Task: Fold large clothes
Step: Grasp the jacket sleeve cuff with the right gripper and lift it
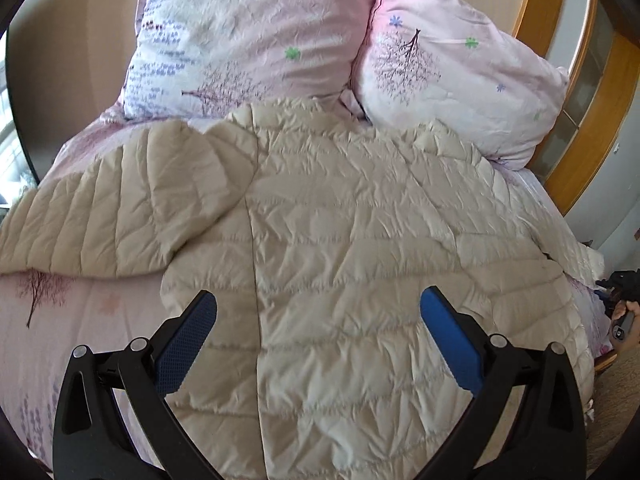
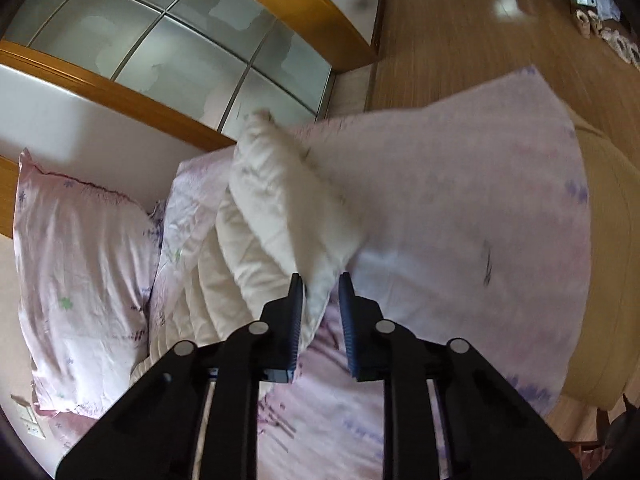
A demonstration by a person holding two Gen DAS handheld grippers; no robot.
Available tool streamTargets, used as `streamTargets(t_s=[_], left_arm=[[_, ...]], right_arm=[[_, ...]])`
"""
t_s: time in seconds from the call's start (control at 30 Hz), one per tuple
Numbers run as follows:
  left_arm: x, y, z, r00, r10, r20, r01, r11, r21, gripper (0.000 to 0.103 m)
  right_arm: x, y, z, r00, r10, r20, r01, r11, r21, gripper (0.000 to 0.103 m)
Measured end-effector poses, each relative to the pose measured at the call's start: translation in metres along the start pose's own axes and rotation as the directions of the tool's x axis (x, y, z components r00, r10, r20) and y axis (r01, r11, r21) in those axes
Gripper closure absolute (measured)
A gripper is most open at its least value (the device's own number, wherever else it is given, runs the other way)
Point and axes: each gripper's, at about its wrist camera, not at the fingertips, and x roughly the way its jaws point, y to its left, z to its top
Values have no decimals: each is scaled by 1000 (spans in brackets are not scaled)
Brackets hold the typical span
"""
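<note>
two tongs point(image 1: 318, 334) point(image 2: 320, 308) over cream jacket point(image 1: 340, 240), right sleeve edge between pads

Left wrist view: from above bed point(image 1: 92, 320), angled down toward pillows point(image 1: 256, 40), jacket point(image 1: 340, 220) close below. Right wrist view: tilted down along bed edge, near jacket sleeve point(image 2: 280, 208). Shared: jacket, pillows, bed.

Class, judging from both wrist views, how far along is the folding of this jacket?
Done: the cream quilted puffer jacket lies spread flat on the pink floral bedsheet. In hand: the right tongs have a jacket sleeve end between them; the left tongs hover open. Left: no fold is visible yet.
</note>
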Motion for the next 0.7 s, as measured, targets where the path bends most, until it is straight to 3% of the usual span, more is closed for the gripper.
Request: streamTargets(t_s=[0.07,0.17,0.33,0.43,0.53,0.7], left_arm=[[4,-1,2,1000,3,-1,-3,1000,16,1],[9,-1,4,999,-25,-25,26,1000,18,1],[11,1,7,996,-85,-24,85,996,0,1],[8,8,6,986,-165,4,165,985,-58,1],[6,19,7,970,-239,44,243,957,-162,1],[3,18,12,967,-248,59,255,954,-157,1]], right_arm=[[1,-1,5,1000,-9,14,9,1000,-11,83],[0,5,8,999,-27,33,28,999,-22,92],[-3,51,-1,982,-113,154,142,970,-197,98],[-15,92,-17,971,-71,228,146,932,-332,98],[-29,140,-48,966,29,256,106,862,-495,98],[-36,197,-105,969,167,182,-1,738,-674,98]])
